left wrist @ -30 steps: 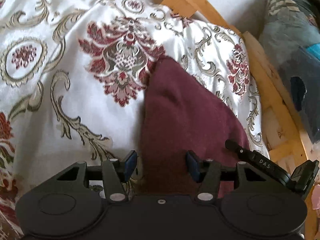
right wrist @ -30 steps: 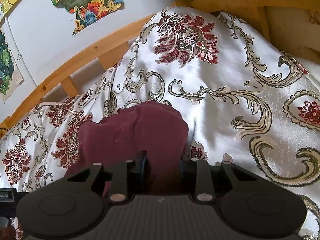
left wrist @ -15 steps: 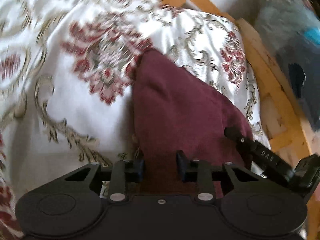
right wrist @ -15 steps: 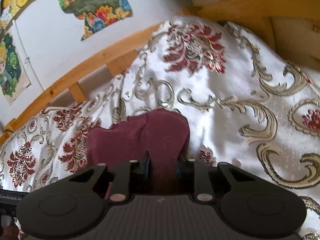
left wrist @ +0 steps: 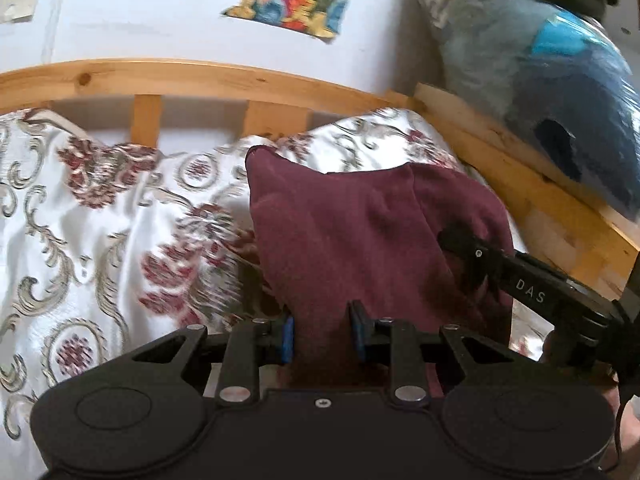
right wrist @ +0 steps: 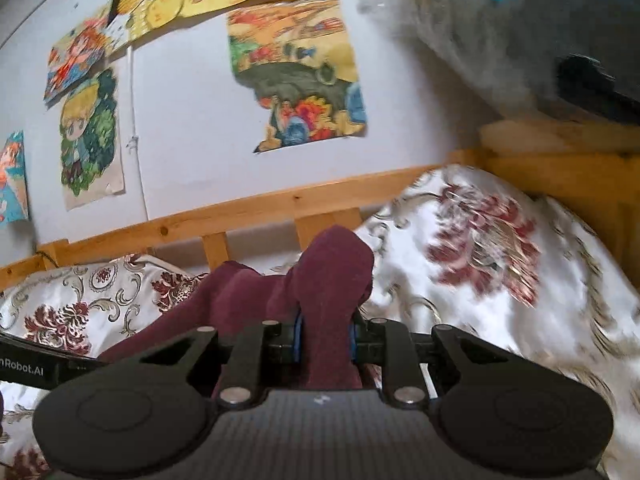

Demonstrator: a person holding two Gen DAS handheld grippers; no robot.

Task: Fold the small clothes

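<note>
Garment [left wrist: 360, 240]: maroon, lifted off bedspread [left wrist: 100, 220], centre frame, rail at 12 o'clock. Left gripper [left wrist: 320, 336]: jaws just closed further, pinching an edge. Right gripper [right wrist: 324, 336]: likewise pinching. Advice: raise both evenly, keep cloth taut, fold over.

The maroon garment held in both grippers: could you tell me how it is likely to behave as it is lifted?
The maroon garment will probably sag: it already droops between the left gripper and right gripper. It looks light, bunching easily. The fuzzy knit seems unlikely to slip from the pads.
</note>
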